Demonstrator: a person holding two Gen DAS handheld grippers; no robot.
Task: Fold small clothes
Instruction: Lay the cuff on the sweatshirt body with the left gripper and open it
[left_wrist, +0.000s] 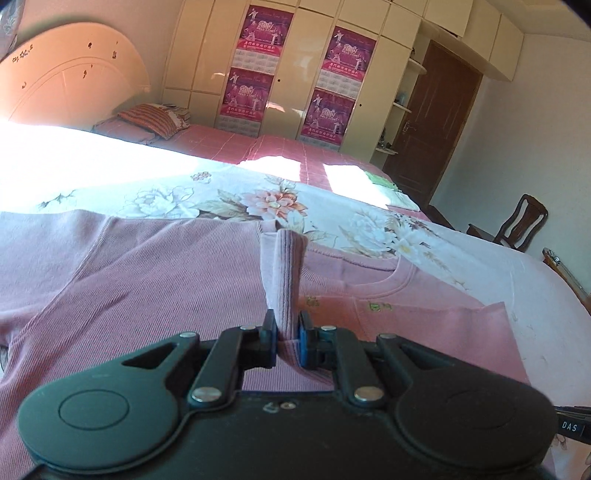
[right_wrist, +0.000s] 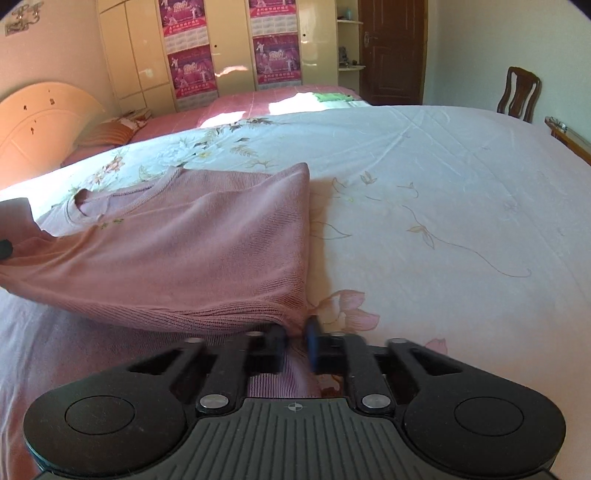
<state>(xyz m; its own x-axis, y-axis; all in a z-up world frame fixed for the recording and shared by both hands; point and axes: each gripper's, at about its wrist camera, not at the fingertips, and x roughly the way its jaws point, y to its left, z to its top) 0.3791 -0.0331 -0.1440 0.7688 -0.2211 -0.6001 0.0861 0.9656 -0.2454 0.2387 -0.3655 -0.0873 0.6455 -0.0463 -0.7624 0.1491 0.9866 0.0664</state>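
The left gripper was clamped on the pink sweater's cuff, "DAS" legible on its housing; only the right view showed the right gripper pinching the hem above the floral bedsheet; farther, "2010" posters.

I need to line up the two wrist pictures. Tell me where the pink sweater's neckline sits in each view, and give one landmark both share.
Left wrist: the pink sweater has its neckline right of centre, beyond the left gripper.
Right wrist: the neckline is at the left, far beyond the right gripper.
Shared landmark: the brown door.
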